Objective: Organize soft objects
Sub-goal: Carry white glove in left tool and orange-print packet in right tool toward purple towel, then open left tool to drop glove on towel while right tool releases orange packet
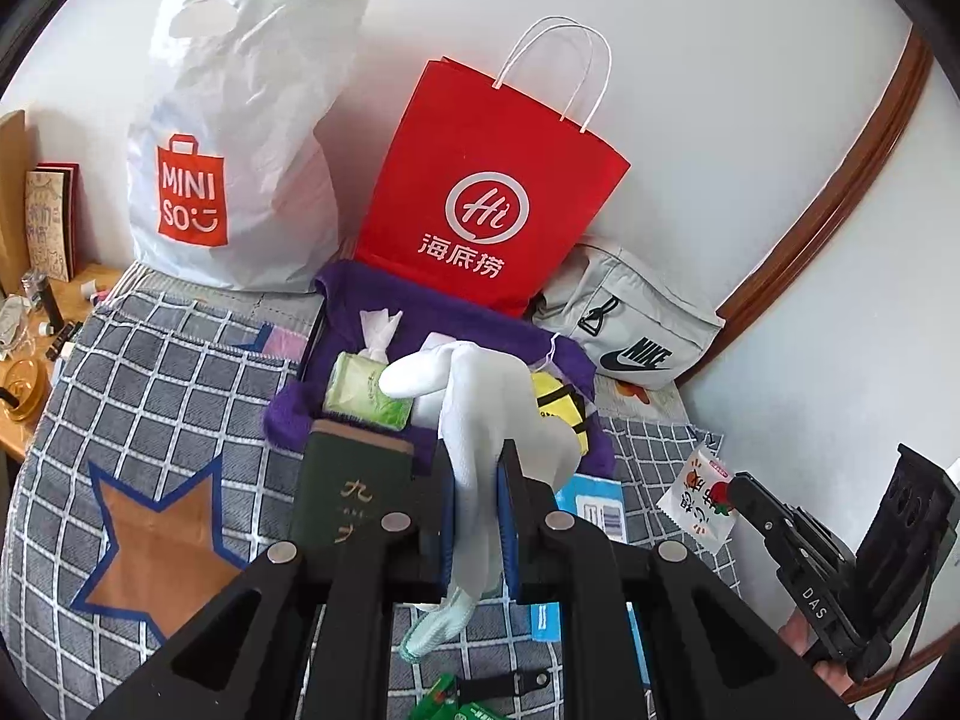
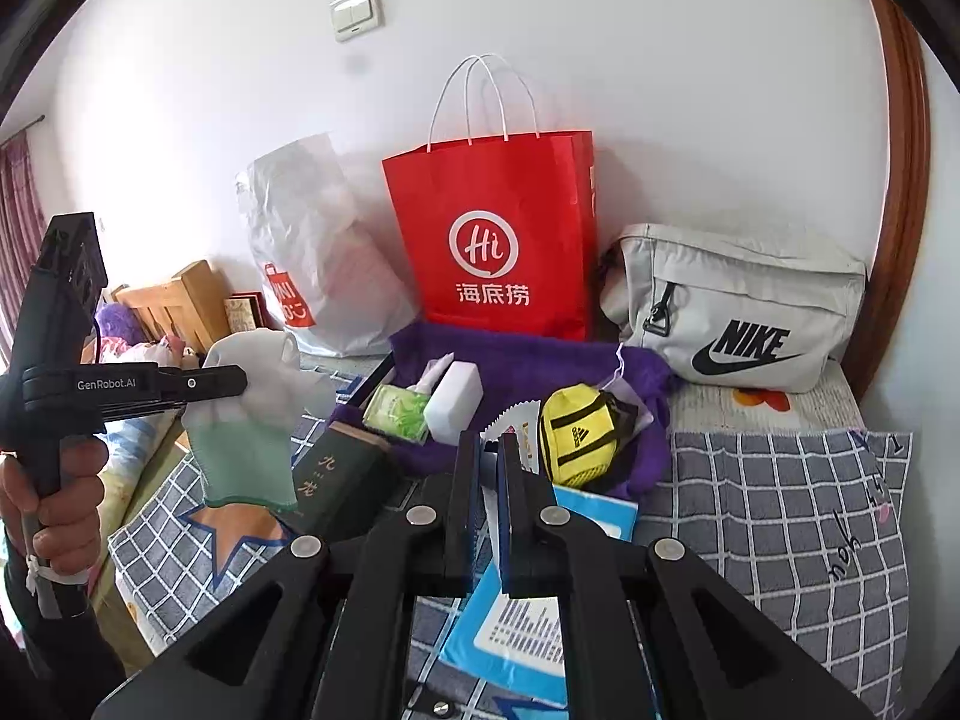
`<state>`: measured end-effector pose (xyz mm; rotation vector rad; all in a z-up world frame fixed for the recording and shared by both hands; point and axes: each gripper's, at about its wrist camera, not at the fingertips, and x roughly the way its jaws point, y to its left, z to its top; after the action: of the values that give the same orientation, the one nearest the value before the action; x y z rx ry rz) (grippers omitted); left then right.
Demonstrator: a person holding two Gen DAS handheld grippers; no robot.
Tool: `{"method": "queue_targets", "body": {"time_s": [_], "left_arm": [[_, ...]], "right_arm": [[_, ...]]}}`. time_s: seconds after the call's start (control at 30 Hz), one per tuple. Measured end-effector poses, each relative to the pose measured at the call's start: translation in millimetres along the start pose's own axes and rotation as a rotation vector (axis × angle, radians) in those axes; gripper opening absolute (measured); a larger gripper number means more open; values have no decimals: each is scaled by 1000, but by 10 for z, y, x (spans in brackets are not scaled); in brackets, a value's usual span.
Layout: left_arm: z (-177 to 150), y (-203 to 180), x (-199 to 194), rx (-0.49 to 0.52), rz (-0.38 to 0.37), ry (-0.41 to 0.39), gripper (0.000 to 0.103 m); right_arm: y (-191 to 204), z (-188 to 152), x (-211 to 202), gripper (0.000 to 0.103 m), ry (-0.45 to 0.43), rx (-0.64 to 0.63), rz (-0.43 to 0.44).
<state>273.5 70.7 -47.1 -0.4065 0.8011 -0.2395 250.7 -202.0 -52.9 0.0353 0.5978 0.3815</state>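
Note:
My left gripper [image 1: 475,462] is shut on a white glove with a green cuff [image 1: 480,414] and holds it above the bed; the right wrist view shows the glove [image 2: 252,420] hanging from it [image 2: 243,384] at the left. My right gripper [image 2: 491,450] is shut on a white snack packet [image 2: 519,420], which also shows in the left wrist view [image 1: 699,495]. A purple towel [image 2: 540,360] lies on the bed with a green tissue pack [image 2: 399,411], a white block [image 2: 453,402] and a yellow pouch [image 2: 579,432] on it.
A red paper bag [image 2: 498,228], a white Miniso plastic bag [image 2: 318,264] and a grey Nike bag [image 2: 732,312] stand along the wall. A dark green book [image 2: 342,480] and a blue packet [image 2: 528,612] lie on the checked blanket [image 2: 780,510]. A wooden bedside table [image 1: 24,396] is at left.

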Motion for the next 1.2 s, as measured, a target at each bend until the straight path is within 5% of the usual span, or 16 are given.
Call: {"method": "queue_targets", "body": {"time_s": [1.2], "left_arm": [[761, 278, 1243, -45, -12, 103, 12]], "right_arm": [[-736, 555, 1454, 5, 37, -18, -72]]}}
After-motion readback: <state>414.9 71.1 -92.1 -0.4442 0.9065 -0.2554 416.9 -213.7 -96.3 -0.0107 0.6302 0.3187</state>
